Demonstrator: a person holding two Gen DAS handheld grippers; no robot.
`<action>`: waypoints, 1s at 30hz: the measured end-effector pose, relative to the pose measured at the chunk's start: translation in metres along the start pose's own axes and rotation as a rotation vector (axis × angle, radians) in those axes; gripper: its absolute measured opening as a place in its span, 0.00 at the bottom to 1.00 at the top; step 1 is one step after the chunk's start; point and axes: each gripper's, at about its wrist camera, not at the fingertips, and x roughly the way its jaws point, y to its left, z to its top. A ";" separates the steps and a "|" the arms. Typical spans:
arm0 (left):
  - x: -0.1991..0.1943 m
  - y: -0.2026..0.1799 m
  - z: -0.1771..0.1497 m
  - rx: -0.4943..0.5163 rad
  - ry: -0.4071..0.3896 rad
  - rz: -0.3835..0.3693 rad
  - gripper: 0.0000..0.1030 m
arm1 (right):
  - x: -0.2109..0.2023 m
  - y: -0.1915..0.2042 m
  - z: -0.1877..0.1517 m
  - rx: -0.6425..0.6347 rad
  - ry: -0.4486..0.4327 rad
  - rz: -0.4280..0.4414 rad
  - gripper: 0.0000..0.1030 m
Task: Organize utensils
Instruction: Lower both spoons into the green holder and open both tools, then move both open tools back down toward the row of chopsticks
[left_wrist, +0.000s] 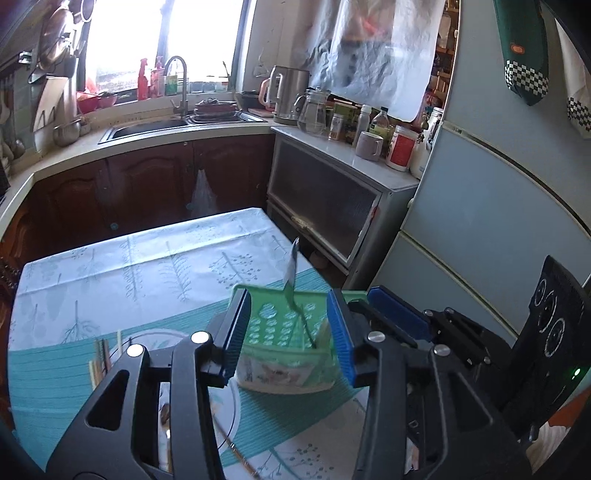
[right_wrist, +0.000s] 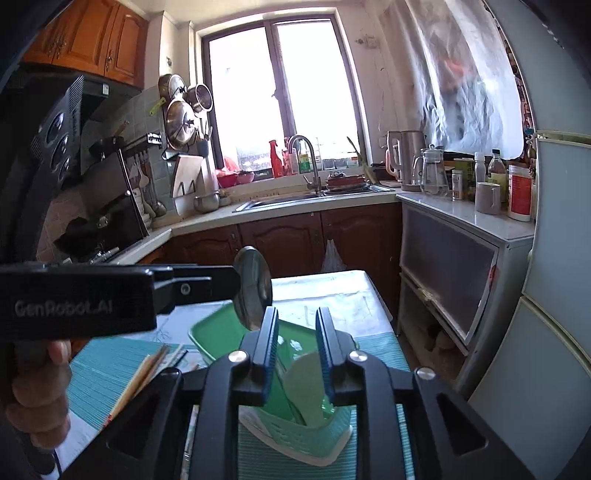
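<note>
The left gripper (left_wrist: 288, 334) has its jaws apart with nothing pinched between them, and the green basket (left_wrist: 284, 325) sits just past its blue pads (left_wrist: 341, 332). A metal spoon (left_wrist: 295, 280) stands tilted in the basket, its handle down inside and its round end sticking up above the rim. In the right wrist view that spoon (right_wrist: 253, 288) shows its shiny bowl just beside the tip of the left gripper (right_wrist: 207, 284), but I cannot tell if they touch. A hand (right_wrist: 40, 391) holds the left gripper from below. The right gripper (right_wrist: 295, 354) also has its jaws apart, a bit narrower, right over the basket (right_wrist: 295, 417), and the pads (right_wrist: 271, 350) do not squeeze anything. A pale flat utensil (right_wrist: 308, 384) stands in the basket between the pads. The basket rests on a teal mat (left_wrist: 55, 387) on the table (left_wrist: 129, 266). Left of the basket lie chopsticks (left_wrist: 99, 362) by a white plate (left_wrist: 155, 341). Behind the basket is a green tray (right_wrist: 218, 332). Far behind the basket are the sink (left_wrist: 147, 127) and the window (right_wrist: 280, 92), and to its right stands the fridge (left_wrist: 498, 192)
</note>
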 end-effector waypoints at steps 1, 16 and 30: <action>-0.005 0.003 -0.004 -0.004 0.005 0.012 0.38 | -0.003 0.002 0.001 0.000 -0.006 0.004 0.20; -0.067 0.061 -0.091 -0.136 0.107 0.164 0.38 | -0.026 0.049 -0.007 -0.024 0.065 0.108 0.20; -0.112 0.119 -0.145 -0.272 0.143 0.219 0.38 | -0.023 0.090 -0.024 -0.081 0.166 0.155 0.20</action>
